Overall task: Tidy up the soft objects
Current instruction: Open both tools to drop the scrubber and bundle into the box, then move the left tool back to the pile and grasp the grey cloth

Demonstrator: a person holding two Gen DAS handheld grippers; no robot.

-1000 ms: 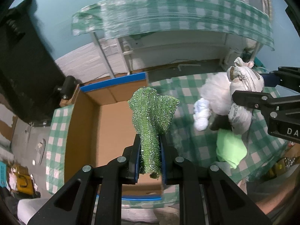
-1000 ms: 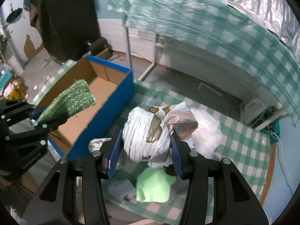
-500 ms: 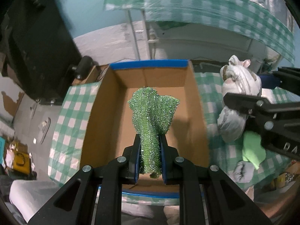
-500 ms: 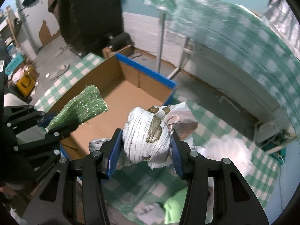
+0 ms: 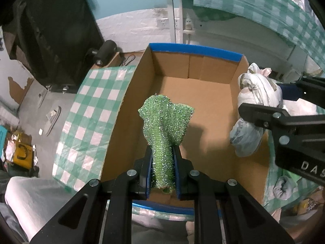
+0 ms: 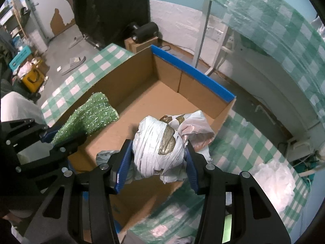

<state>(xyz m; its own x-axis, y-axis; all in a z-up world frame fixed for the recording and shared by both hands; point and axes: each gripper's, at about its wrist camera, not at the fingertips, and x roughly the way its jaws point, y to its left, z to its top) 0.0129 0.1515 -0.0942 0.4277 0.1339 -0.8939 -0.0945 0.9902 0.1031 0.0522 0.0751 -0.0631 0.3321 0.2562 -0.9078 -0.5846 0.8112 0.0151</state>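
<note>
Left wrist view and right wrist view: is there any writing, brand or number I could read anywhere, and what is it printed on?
"DAS": white letters on the black body of the right hand-held gripper, cut off at the picture's edge.
Teal crate on the floor: white marks, too blurred to read.
Nothing else readable.
</note>
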